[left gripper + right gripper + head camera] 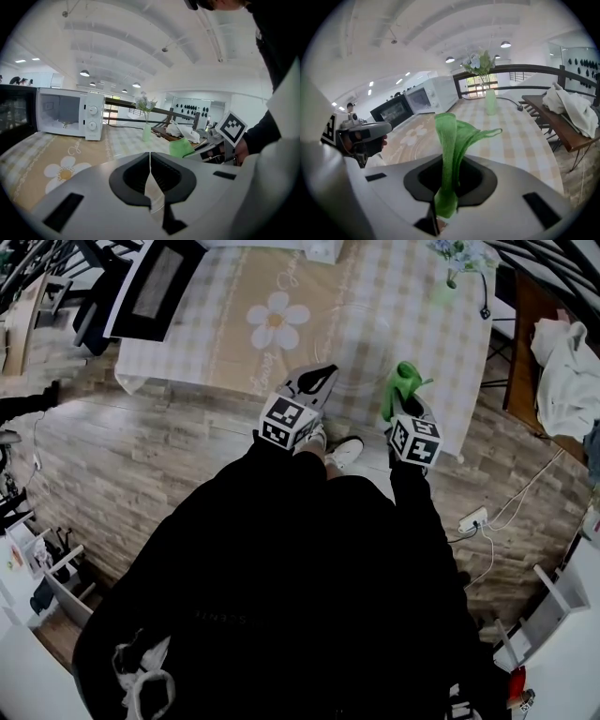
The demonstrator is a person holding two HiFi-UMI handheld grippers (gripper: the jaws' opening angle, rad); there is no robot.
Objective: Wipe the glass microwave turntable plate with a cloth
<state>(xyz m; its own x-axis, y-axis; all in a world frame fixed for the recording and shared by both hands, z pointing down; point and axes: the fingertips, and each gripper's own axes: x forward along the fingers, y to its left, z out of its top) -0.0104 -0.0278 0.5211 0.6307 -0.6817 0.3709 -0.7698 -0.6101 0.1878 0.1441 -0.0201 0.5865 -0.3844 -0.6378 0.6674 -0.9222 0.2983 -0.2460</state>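
Your right hand-held gripper (446, 183) is pinching the cloth (451, 140), which is standing upright. The plate (360, 382) is lying flat on the counter (422, 310) at its 10 o'clock, between it and your left hand-held gripper (150, 165), which is closed and empty.

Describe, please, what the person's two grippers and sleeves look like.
The left gripper and right gripper share pale grey bodies with black claw pads. Each carries a white cube of black square markers. The sleeves are black and long.
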